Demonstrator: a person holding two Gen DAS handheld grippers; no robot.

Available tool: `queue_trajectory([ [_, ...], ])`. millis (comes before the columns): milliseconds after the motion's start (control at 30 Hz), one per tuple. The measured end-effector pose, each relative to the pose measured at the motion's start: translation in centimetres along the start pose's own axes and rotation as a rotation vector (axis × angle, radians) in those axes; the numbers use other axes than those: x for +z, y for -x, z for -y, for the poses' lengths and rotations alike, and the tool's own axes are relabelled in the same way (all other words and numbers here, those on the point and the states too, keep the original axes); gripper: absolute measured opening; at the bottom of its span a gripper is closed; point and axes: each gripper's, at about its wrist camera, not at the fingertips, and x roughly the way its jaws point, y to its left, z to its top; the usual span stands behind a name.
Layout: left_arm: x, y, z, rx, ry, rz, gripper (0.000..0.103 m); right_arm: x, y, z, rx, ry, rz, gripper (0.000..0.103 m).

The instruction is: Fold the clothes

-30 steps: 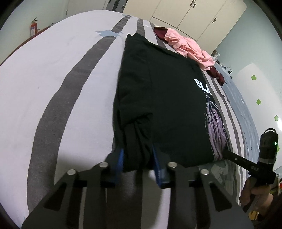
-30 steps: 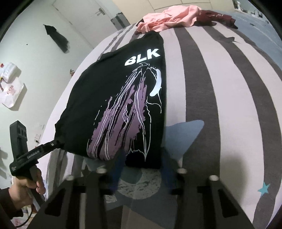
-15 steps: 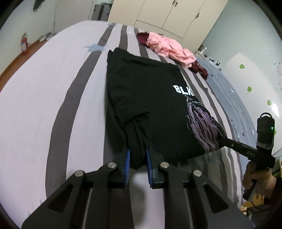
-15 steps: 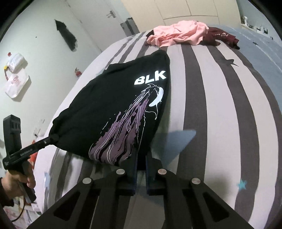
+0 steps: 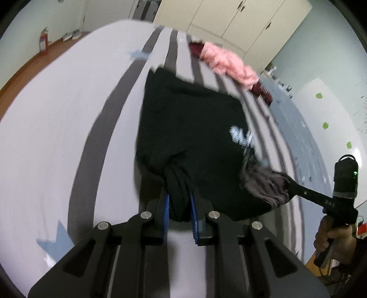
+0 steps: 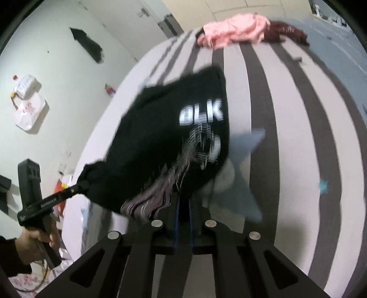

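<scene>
A black T-shirt point(image 5: 195, 128) with a white "BLK" print and a purple graphic lies lengthwise on the striped bed, its near end lifted. My left gripper point(image 5: 180, 206) is shut on the bunched near-left corner of its hem. My right gripper point(image 6: 182, 206) is shut on the near-right corner, by the purple graphic point(image 6: 158, 190). The right gripper also shows in the left wrist view point(image 5: 291, 185), and the left gripper in the right wrist view point(image 6: 82, 184). The shirt point(image 6: 174, 128) hangs stretched between both, its far end resting on the bed.
The bed point(image 5: 57, 137) has a white cover with grey stripes and blue stars. A pink garment point(image 5: 227, 66) and a dark red one point(image 5: 261, 91) lie at its far end. White wardrobes point(image 5: 229, 20) stand behind. A wall is left of the bed point(image 6: 57, 80).
Both grippers closed on the shirt's near corners and lifted them. The hem has risen off the bed and moved toward the far end; the frames are motion-blurred.
</scene>
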Motion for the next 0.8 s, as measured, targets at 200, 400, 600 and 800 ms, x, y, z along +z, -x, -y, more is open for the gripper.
queue_trajectory([
  [200,7.1,-1.1,0.5,-0.020,-0.025,0.089,0.013,7.6,0.0,0.0,0.015,0.012,0.110,0.006],
  [400,14.9,-7.9,0.0,0.017,-0.044,0.063,0.016,16.5,-4.3,1.3,-0.003,0.031,0.194,0.006],
  [600,17.6,-10.3,-2.7,0.071,0.089,0.105,0.063,21.5,-9.9,4.3,-0.061,-0.031,0.173,0.015],
  [800,15.9,-9.5,-3.6,0.076,-0.019,0.120,0.068,19.5,-8.7,5.0,-0.061,0.015,0.170,0.046],
])
